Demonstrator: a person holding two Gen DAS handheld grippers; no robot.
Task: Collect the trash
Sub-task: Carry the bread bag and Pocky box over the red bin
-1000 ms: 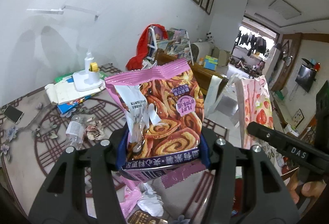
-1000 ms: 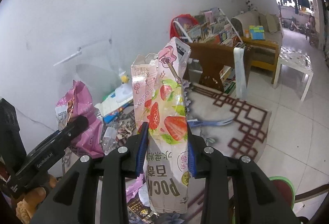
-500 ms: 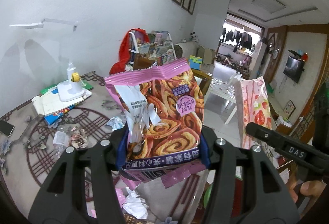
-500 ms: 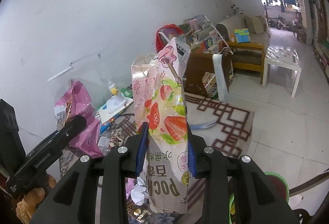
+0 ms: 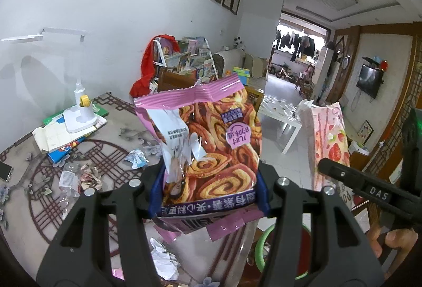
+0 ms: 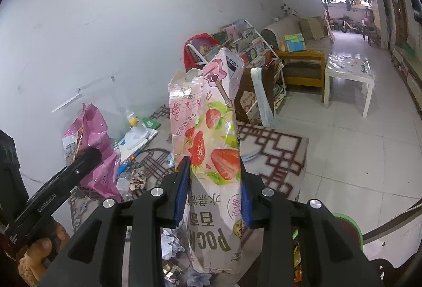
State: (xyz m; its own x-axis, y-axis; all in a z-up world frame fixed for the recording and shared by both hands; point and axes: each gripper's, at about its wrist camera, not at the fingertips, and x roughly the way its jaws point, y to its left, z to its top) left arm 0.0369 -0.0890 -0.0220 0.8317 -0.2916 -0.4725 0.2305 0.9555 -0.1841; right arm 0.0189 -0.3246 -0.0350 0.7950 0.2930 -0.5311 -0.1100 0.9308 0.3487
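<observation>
My left claw (image 5: 208, 189) grips a pink snack bag (image 5: 211, 144); my right claw (image 6: 214, 189) pinches a strawberry carton (image 6: 211, 155). Both seem light and crushable, and the bag's film looks slippery. Beside the carton, a green bin (image 6: 350, 223) sits below, with open floor beyond.

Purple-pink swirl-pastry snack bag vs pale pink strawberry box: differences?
The purple-pink swirl-pastry snack bag is soft, crinkled foil; the pale pink strawberry box is stiff card. The bag is wide, the box narrow and tall. Both are opened, upside down, each clamped in a gripper: left gripper, right gripper.
</observation>
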